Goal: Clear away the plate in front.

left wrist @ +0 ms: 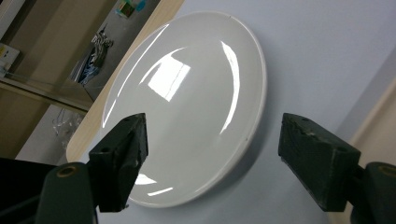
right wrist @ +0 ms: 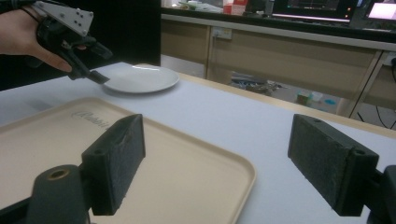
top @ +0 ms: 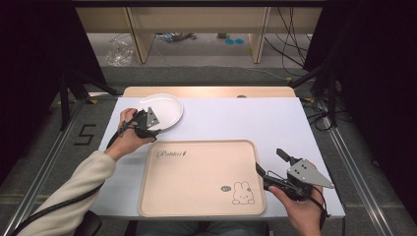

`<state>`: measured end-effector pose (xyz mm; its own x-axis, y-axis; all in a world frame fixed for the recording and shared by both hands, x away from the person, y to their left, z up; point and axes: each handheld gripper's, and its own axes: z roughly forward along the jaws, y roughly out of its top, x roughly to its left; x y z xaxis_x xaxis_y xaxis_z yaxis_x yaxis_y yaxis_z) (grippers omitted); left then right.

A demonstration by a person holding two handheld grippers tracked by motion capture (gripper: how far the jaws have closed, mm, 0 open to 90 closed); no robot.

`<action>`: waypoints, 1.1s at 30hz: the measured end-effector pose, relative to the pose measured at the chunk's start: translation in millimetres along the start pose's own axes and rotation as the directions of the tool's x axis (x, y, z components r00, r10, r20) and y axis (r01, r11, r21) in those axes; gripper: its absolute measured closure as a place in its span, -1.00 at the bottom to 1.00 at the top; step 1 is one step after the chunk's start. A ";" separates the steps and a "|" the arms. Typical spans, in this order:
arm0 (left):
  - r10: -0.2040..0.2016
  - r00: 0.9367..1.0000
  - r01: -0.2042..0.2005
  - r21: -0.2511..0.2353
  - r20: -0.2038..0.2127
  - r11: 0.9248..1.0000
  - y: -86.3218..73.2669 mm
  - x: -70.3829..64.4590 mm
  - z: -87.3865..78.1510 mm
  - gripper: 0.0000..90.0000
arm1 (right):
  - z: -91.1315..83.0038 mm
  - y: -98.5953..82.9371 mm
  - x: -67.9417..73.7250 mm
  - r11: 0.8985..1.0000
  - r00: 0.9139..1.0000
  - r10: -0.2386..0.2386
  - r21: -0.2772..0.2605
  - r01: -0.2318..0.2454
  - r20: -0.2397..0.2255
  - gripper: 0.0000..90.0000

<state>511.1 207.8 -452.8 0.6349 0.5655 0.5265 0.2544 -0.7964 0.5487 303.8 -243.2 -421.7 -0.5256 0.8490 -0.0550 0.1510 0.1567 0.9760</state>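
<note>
At the near right corner of the table (top: 295, 123) you held your right gripper (top: 271, 163) released, its jaws spread wide and pointing inward just beside the right edge of the beige tray (top: 196, 196), which lay empty along the near edge, its printed rabbit toward you; that wait-and-ready pose probably kept the arm out of the way while leaving it free to steady the tray. Farther off, near the far left corner, your left gripper (top: 156, 129) was also released, its jaws parted around the near rim of the white plate (top: 167, 109) without pinching it yet. The plate lay flat on the table, just beyond the tray's far left corner, so you were likely lining up a rim grasp to carry it over.
</note>
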 end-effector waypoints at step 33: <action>0.193 0.981 -0.190 0.153 -0.010 0.970 5.8 -10.8 43.2 -0.19 | -0.5 -0.6 -1.2 1.000 1.000 0.006 0.007 -0.006 -0.006 -0.54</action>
<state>537.2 187.8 -483.4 0.6647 0.4030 0.6292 0.2377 -0.9124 0.3332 303.9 -244.6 -422.1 -0.5295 0.8469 -0.0482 0.1598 0.1554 0.9748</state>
